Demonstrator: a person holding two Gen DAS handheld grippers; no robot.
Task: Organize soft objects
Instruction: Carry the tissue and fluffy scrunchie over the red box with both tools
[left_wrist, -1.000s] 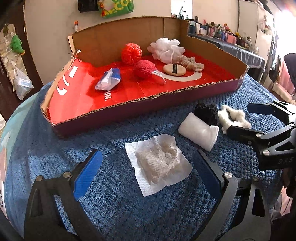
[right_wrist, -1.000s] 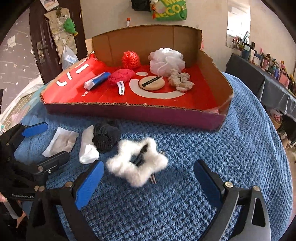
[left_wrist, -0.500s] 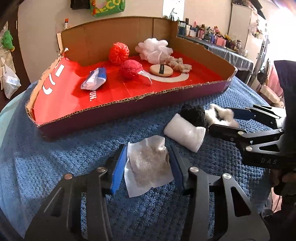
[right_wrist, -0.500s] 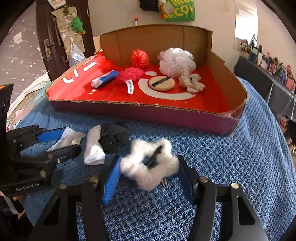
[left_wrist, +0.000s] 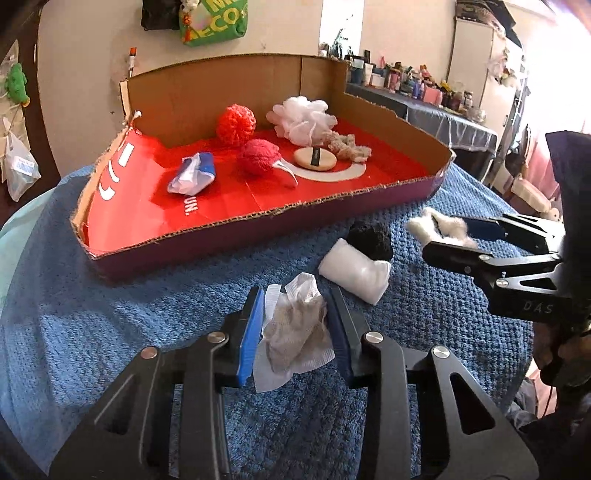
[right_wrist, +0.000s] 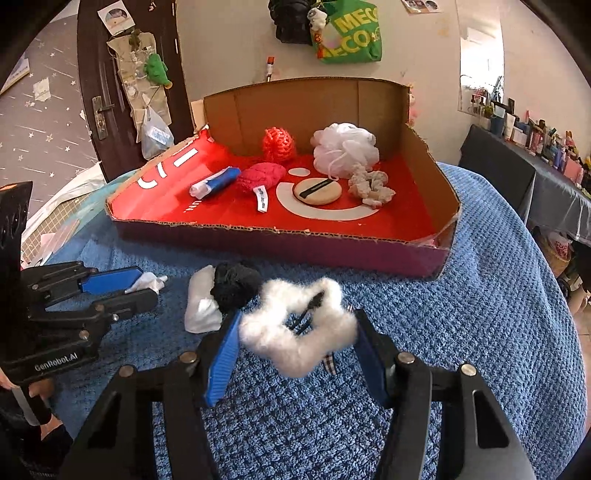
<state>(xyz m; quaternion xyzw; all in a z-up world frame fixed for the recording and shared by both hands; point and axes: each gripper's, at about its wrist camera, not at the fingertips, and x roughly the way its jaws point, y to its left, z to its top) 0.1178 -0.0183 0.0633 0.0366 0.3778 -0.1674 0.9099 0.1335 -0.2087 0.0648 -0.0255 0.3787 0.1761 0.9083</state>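
Observation:
My left gripper (left_wrist: 295, 295) is shut on a crumpled white gauze wipe (left_wrist: 299, 332), which is bunched up between its blue pads just above the blue knitted blanket (left_wrist: 110, 314). My right gripper (right_wrist: 297, 317) is shut on a fluffy white scrunchie (right_wrist: 266, 332). That scrunchie (left_wrist: 421, 223) also shows in the left wrist view, in the right gripper (left_wrist: 454, 236). Between the two grippers a white cloth roll (left_wrist: 354, 269) and a black scrunchie (left_wrist: 371, 236) lie touching. A shallow cardboard box (left_wrist: 258, 216) with a red floor stands just behind them.
Inside the box lie an orange knit ball (left_wrist: 236, 123), a pink knit ball (left_wrist: 258, 157), a white mesh loofah (left_wrist: 303, 118), a beige puff (left_wrist: 316, 158), a cream scrunchie (left_wrist: 347, 146) and a blue-white packet (left_wrist: 194, 175). A cluttered dark table (right_wrist: 535, 173) stands at the right.
Both grippers went from wide open to shut: the left on the gauze wipe, which crumpled and lifted, the right on the fluffy scrunchie. Both views tilted up a little.

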